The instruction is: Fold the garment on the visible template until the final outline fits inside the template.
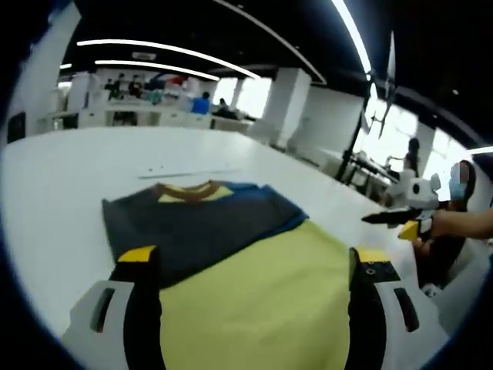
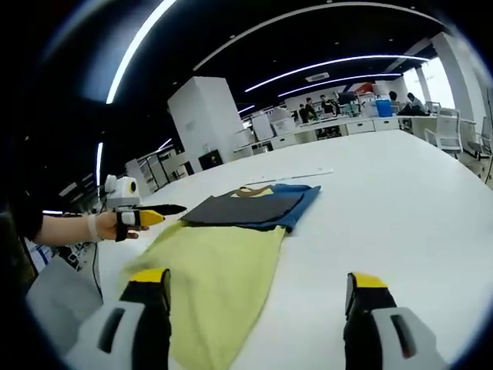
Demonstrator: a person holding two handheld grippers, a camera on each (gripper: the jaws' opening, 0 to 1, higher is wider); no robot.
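Left gripper (image 1: 254,258) hovered over the yellow sheet (image 1: 262,301), jaws wide apart, empty. Right gripper (image 2: 258,285) likewise spread, gripping nothing, above the white table (image 2: 400,200). Beyond, the folded dark shirt (image 1: 196,220) lay flat, its near edge overlapping the sheet. Desks and people stood far behind.
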